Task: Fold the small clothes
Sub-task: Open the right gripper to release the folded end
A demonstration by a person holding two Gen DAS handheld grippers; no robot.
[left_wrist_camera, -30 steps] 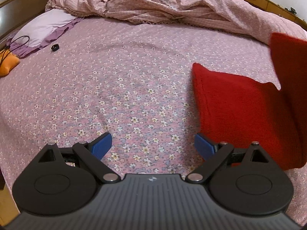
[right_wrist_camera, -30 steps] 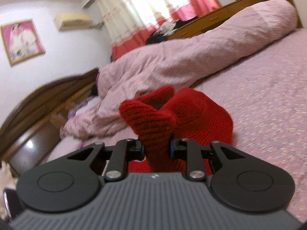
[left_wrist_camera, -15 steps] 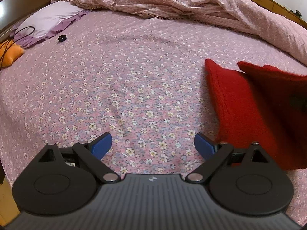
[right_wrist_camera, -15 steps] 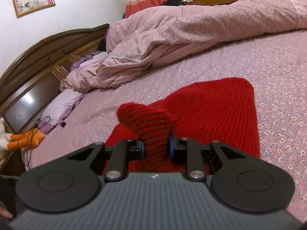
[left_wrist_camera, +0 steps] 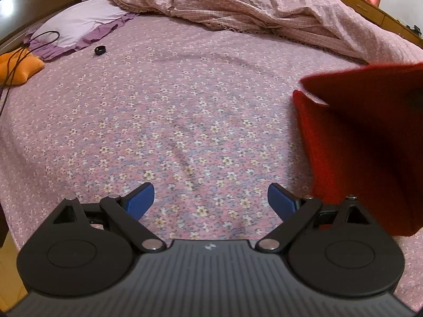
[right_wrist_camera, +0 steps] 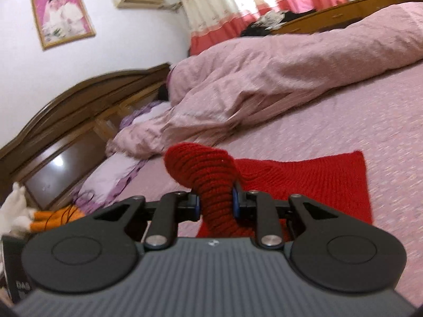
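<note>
A red knitted garment [right_wrist_camera: 312, 182] lies on the pink floral bed sheet [left_wrist_camera: 169, 111]. My right gripper [right_wrist_camera: 216, 205] is shut on a bunched edge of it and holds that edge up, while the rest lies flat behind. In the left wrist view the garment [left_wrist_camera: 357, 158] is at the far right, with its lifted flap blurred above the flat part. My left gripper [left_wrist_camera: 210, 200] is open and empty, low over the sheet, to the left of the garment and apart from it.
A rumpled pink duvet [left_wrist_camera: 238, 2] lies across the far side of the bed. A lilac pillow [left_wrist_camera: 76, 23], an orange soft toy [left_wrist_camera: 18, 66] with a black cable and a small black ring [left_wrist_camera: 100, 50] are at the far left. A wooden headboard [right_wrist_camera: 66, 121] stands behind.
My right gripper has lifted the held red edge and tilted up again, so the flap now hangs higher. The left gripper stays open and has drifted slightly left of the garment.
</note>
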